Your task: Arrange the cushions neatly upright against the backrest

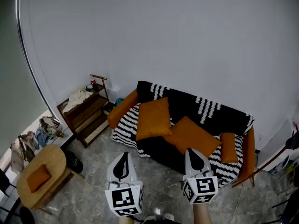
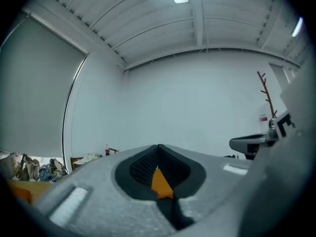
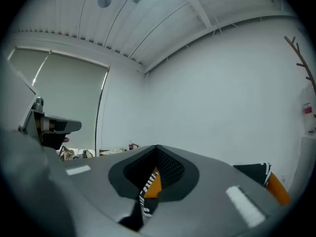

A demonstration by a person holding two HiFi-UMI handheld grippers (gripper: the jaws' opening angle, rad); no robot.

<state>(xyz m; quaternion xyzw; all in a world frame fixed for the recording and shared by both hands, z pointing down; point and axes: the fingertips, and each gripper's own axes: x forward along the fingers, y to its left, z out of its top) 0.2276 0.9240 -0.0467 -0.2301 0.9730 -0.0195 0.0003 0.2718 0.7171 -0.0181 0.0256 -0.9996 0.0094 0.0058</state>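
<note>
Both jaws are closed and empty; left gripper (image 1: 123, 157) and right gripper (image 1: 192, 155) hover near, short of the sofa (image 1: 122, 108); three orange cushions lie there: large left cushion (image 1: 152, 118) propped up; middle cushion (image 1: 194, 135) flat; small right cushion (image 1: 229, 147).

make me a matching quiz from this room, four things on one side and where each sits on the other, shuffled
Things:
1. biggest orange cushion
2. smallest sofa cushion
3. wooden shelf rack
4. round wooden table

Places, as the head view shows them:
A. right end of the sofa
B. bottom left corner, with an orange pad on top
C. left half of the sofa
D. by the wall, left of the sofa

Pairs: 1-C, 2-A, 3-D, 4-B
</note>
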